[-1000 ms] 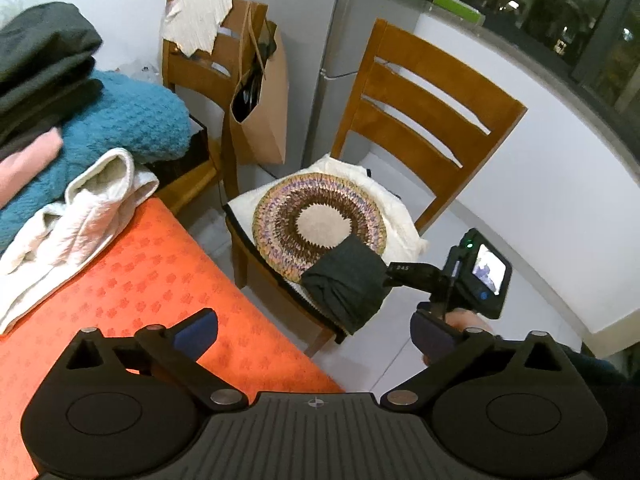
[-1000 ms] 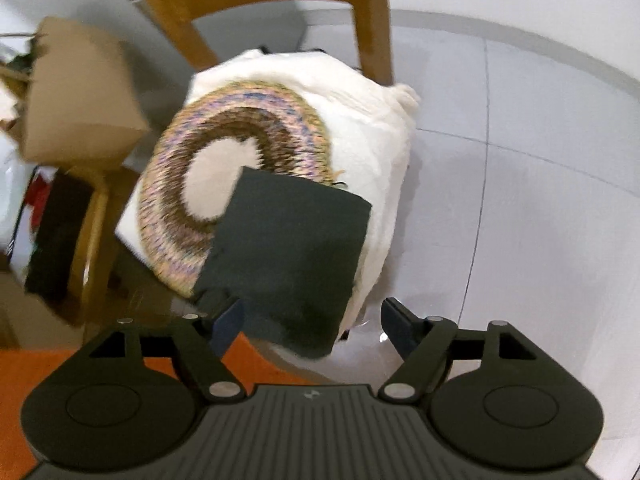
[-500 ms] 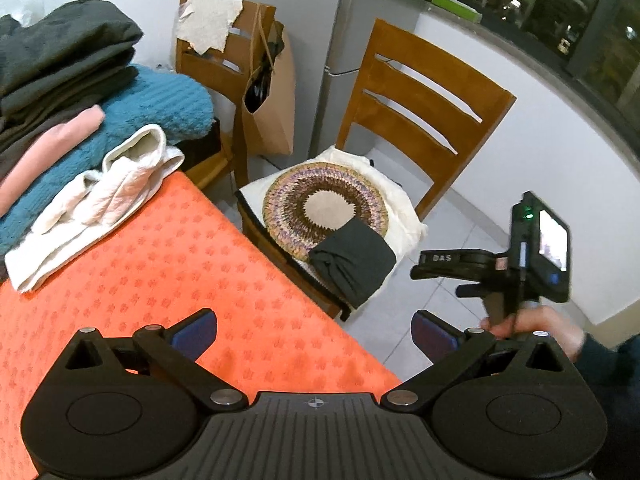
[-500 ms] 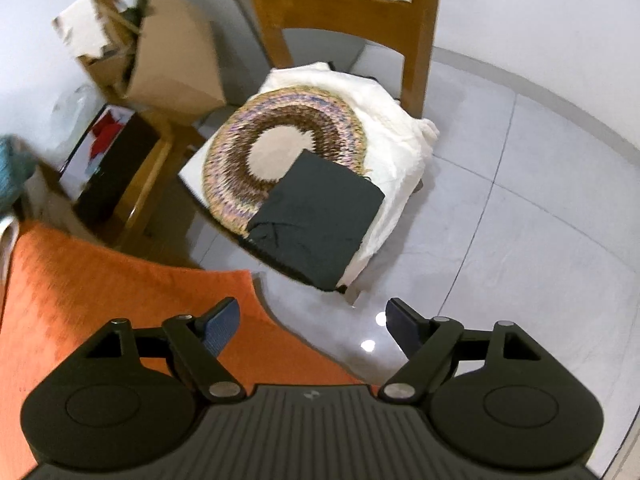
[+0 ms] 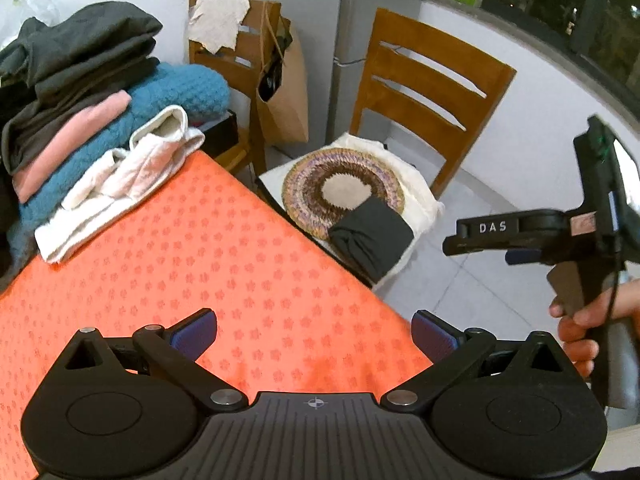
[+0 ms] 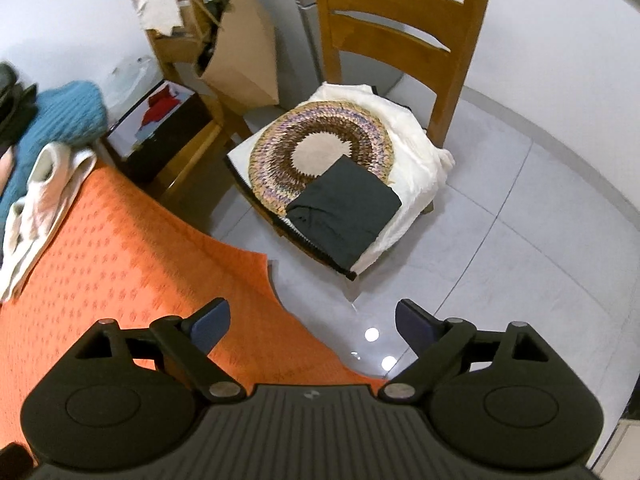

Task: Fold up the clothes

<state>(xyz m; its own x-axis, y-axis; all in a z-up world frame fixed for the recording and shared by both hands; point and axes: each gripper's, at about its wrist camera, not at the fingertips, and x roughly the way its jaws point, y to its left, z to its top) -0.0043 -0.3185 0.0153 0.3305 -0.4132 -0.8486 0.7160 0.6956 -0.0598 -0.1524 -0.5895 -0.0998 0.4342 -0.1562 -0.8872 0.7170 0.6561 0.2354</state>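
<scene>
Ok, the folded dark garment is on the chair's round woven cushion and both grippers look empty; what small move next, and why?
Probably swing the left gripper toward the crumpled white garment at the edge of the orange patterned tablecloth and grasp it. It looks unfolded and nearest. The folded dark garment lies apart from the right gripper, whose jaws are opening with nothing between them.

Place: I'm in a home dining corner | wooden chair (image 6: 384, 32) with cushion, centre | fridge (image 5: 360, 40) top centre | orange-clothed bench (image 5: 180, 264) | tiled floor (image 6: 520, 240)

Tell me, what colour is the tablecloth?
Orange, with a small repeating flower print. The tablecloth shows best in the left wrist view.
</scene>
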